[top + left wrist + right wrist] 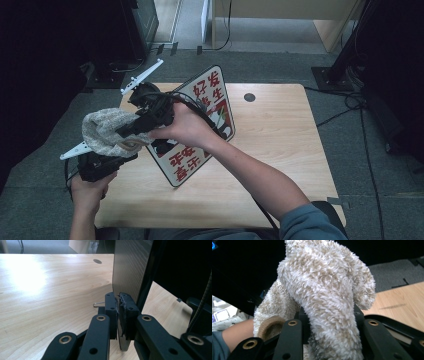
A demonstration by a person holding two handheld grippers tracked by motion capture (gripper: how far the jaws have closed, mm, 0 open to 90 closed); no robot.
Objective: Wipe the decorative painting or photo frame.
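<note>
Left gripper, nearest the person, jaws clamped on the lower edge of a thin board printed with red characters; the board stands tilted on the wooden table, one corner resting on it. Judged stiff, light and smooth-faced, the board is best pinched at its rim, as here, though it may pivot in a single edge grip. Beyond, right gripper, jaws closed on a fluffy beige cloth held at the board's left side; the cloth looks soft, light, compressible, and grips anywhere along a bunched fold
</note>
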